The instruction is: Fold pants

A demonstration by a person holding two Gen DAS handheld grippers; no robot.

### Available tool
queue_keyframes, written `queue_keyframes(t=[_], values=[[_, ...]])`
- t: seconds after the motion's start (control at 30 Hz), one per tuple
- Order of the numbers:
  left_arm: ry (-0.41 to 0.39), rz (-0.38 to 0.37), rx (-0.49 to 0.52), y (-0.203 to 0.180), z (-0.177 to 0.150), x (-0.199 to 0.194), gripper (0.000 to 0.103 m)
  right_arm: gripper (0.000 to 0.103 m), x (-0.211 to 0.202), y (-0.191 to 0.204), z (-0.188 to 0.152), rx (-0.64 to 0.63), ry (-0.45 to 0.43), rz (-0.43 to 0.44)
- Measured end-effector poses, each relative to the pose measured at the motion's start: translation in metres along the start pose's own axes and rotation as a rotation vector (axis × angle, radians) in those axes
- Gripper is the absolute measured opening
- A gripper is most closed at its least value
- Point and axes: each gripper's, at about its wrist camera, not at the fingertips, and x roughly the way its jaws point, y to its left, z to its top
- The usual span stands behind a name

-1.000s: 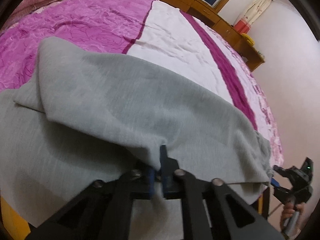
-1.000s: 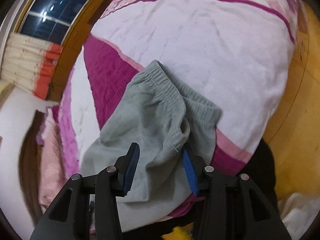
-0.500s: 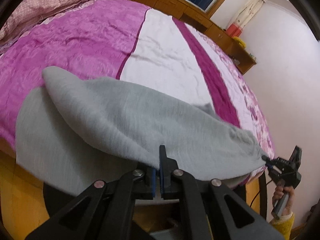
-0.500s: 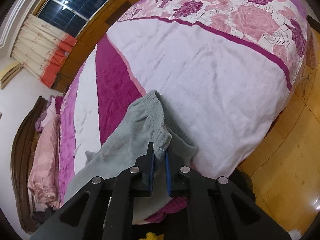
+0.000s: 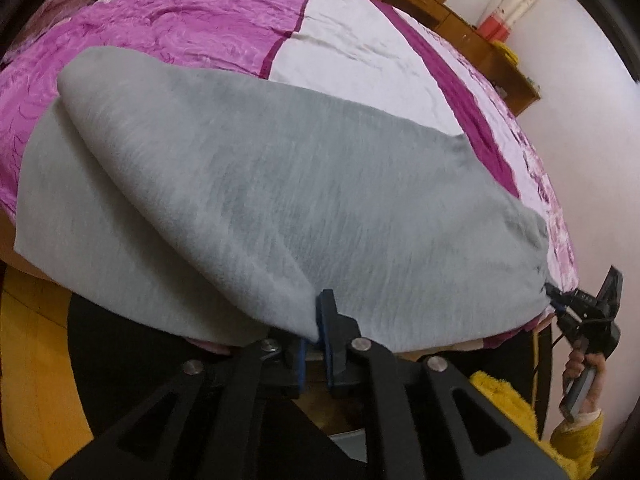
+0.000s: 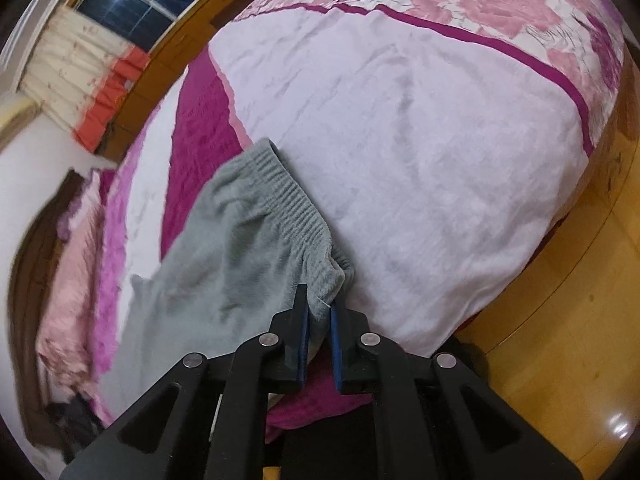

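Grey sweatpants (image 5: 280,184) lie stretched along the near edge of the bed, with one layer folded over another. My left gripper (image 5: 316,336) is shut on the folded edge of the leg fabric. My right gripper (image 6: 319,312) is shut on the corner of the ribbed elastic waistband (image 6: 288,196), and it also shows at the right in the left wrist view (image 5: 558,300), holding the far end of the pants.
The bed (image 6: 440,140) has a pink, magenta and white quilt (image 5: 180,28). Pink pillows (image 6: 68,280) lie at its head. Wooden floor (image 6: 560,380) runs along the bed's edge. A wooden cabinet (image 5: 516,76) stands by the white wall.
The right gripper, open a second ago, has closed on the waistband. Both grippers have pulled the pants back toward the bed's near edge, drawing the fabric taut.
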Motion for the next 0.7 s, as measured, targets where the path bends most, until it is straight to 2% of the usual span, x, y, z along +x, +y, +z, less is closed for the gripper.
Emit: queue_keyframes(t=[0.07,0.17,0.33,0.47,0.6,0.67,0.7], values=[[-0.001,0.021,0.012,-0.001,-0.001,-0.005,0.014,0.007,0.001,0.002,0.0,-0.021,0.002,-0.017],[-0.013,0.053,0.016,0.003,-0.002,-0.02,0.02,0.014,-0.005,0.006,0.001,-0.06,0.006,-0.058],[-0.1,0.109,-0.025,0.029,-0.006,-0.056,0.028,0.014,-0.028,0.024,0.0,-0.173,-0.028,-0.126],[-0.156,0.186,-0.102,0.06,-0.004,-0.071,0.028,0.014,-0.045,0.048,-0.004,-0.277,-0.082,-0.187],[-0.213,0.154,-0.178,0.078,0.009,-0.074,0.028,0.015,-0.054,0.073,-0.012,-0.345,-0.102,-0.16],[-0.238,0.137,-0.177,0.077,0.018,-0.071,0.041,0.016,-0.049,0.082,-0.017,-0.365,-0.085,-0.136],[-0.254,0.136,-0.172,0.076,0.024,-0.068,0.045,0.016,-0.044,0.086,-0.021,-0.375,-0.071,-0.134]])
